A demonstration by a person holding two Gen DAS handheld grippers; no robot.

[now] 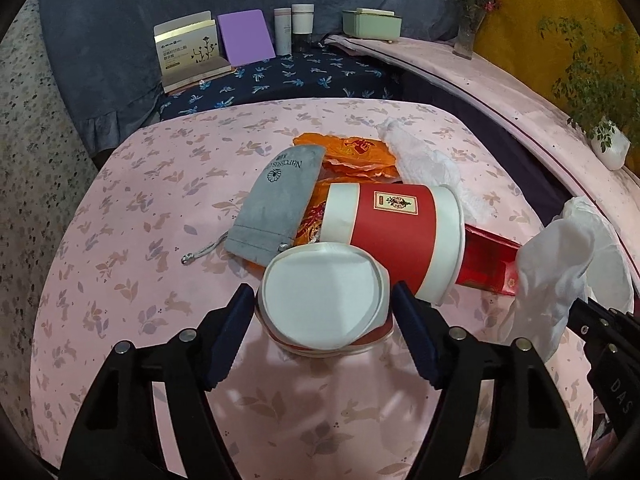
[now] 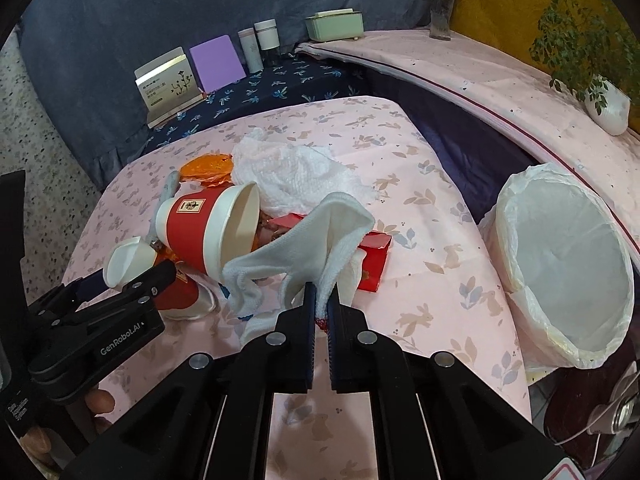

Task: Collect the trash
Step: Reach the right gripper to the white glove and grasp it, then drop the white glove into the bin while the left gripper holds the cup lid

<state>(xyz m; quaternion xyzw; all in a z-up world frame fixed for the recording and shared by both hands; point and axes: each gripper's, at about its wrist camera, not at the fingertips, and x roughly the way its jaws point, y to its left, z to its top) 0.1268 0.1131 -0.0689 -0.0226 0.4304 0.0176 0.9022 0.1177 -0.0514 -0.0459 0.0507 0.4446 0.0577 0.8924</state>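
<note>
A pile of trash lies on the pink table [image 1: 132, 240]: a red-and-white paper cup [image 1: 392, 236] on its side, a small crushed cup with a white lid [image 1: 324, 304], a grey drawstring pouch [image 1: 280, 204], orange wrappers [image 1: 352, 156], crumpled white tissue [image 1: 424, 164] and a red packet [image 1: 488, 268]. My left gripper [image 1: 324, 336] is open, its fingers on either side of the small cup. My right gripper [image 2: 320, 312] is shut on a white cloth [image 2: 304, 248] and holds it over the pile. A bin lined with a white bag [image 2: 560, 264] stands at the table's right edge.
At the back, on a dark floral cloth, stand a boxed card [image 1: 188, 52], a purple board [image 1: 246, 38], two bottles [image 1: 294, 28] and a green box [image 1: 372, 24]. A vase [image 1: 468, 36] and a potted plant [image 1: 608, 140] sit on the pink ledge to the right.
</note>
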